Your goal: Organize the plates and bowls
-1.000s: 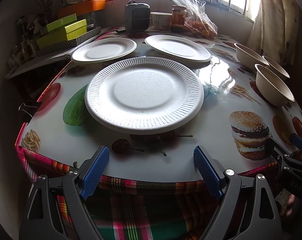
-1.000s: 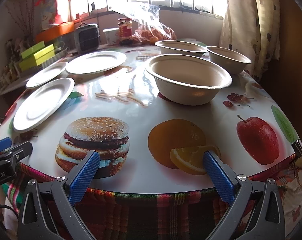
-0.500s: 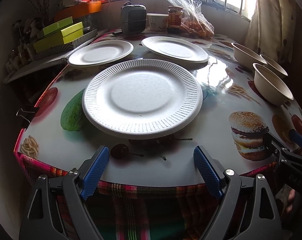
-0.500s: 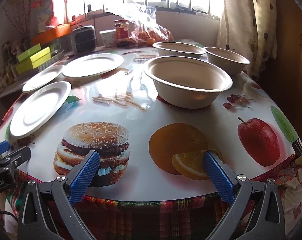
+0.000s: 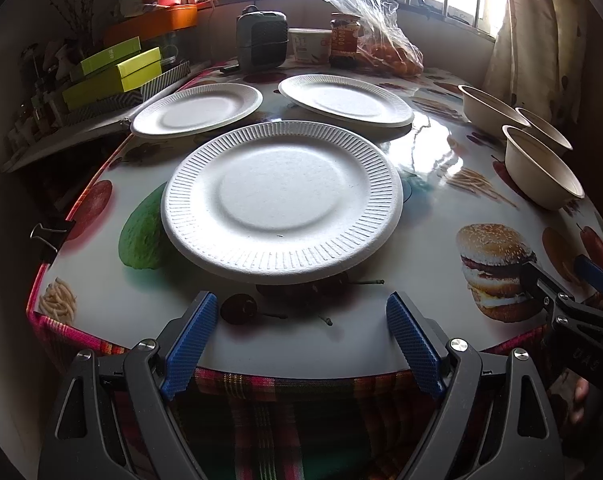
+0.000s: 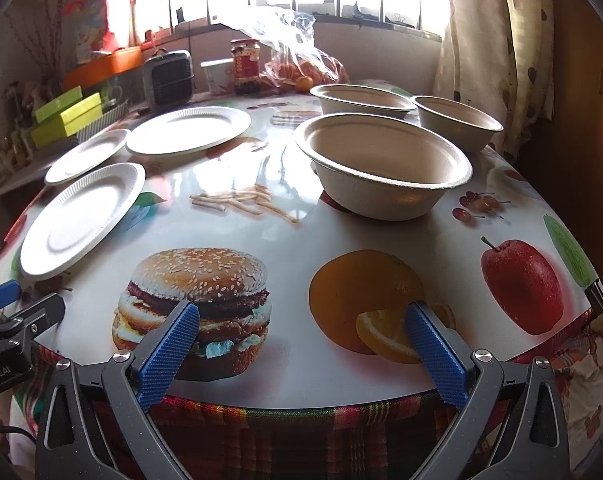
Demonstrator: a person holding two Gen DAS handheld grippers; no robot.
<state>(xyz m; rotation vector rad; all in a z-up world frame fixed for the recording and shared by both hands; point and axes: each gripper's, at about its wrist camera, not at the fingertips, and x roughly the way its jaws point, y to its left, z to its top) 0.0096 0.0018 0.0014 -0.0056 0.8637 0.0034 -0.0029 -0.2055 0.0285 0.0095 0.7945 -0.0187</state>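
Three white paper plates lie on the table: a near plate (image 5: 281, 200), a far left plate (image 5: 199, 109) and a far right plate (image 5: 345, 100). Three beige bowls stand at the right: a near bowl (image 6: 383, 164), a far bowl (image 6: 363, 100) and a right bowl (image 6: 457, 122). My left gripper (image 5: 301, 336) is open and empty, just short of the near plate's front rim. My right gripper (image 6: 301, 344) is open and empty over the table's front edge, well short of the near bowl.
The round table (image 6: 293, 232) has a glossy food-print cover with a plaid cloth hanging at its edge. A small heater (image 5: 261, 42), a jar (image 5: 345, 42), a cup and a plastic bag of fruit (image 5: 385, 48) stand at the back. Green boxes (image 5: 113, 72) sit at the left.
Both grippers have moved slightly forward towards the table, so the near plate and the near bowl appear a little closer. Nothing on the table has moved.
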